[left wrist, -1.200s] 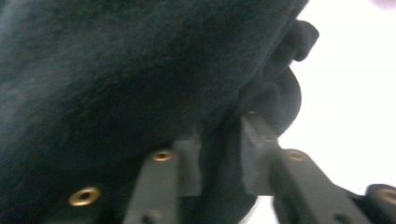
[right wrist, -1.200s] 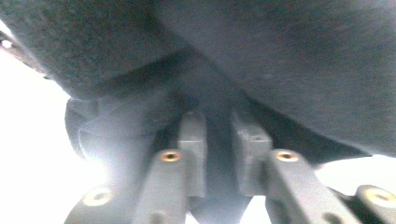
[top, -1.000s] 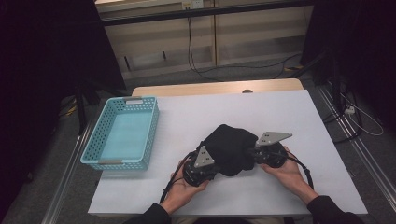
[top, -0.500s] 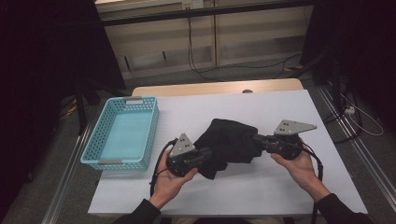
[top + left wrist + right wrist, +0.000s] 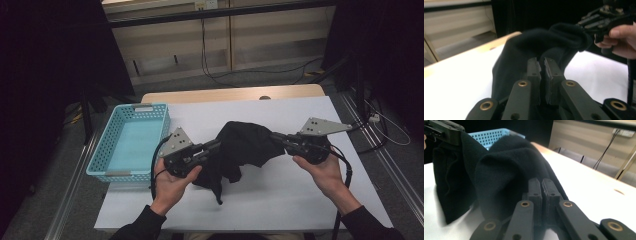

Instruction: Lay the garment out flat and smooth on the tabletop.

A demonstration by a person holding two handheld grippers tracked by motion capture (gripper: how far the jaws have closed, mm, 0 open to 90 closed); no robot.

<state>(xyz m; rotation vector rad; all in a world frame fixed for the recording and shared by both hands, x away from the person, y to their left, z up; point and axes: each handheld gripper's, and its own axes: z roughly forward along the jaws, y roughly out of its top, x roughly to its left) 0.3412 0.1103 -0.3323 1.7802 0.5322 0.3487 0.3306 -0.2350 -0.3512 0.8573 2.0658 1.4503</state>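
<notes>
A black cloth [image 5: 240, 150] hangs bunched between the two grippers over the white table [image 5: 280, 200], its lower folds trailing down onto the tabletop. My left gripper [image 5: 216, 146] is shut on the cloth's left edge; in the left gripper view its jaws [image 5: 542, 65] are pressed together on the black cloth [image 5: 519, 55]. My right gripper [image 5: 274, 137] is shut on the cloth's right edge, and in the right gripper view its jaws [image 5: 541, 185] pinch the black cloth [image 5: 499, 170]. The other hand's gripper [image 5: 599, 21] holds the far corner in the left gripper view.
A light blue perforated basket [image 5: 129, 142] stands at the table's left side, just beyond my left hand. A wooden strip [image 5: 230, 94] runs along the table's far edge. Cables lie on the floor behind the table and a metal rail [image 5: 385, 160] runs along its right.
Both grippers have moved apart, left going left and right going right, stretching the black cloth out between them and lifting it partly off the table.
</notes>
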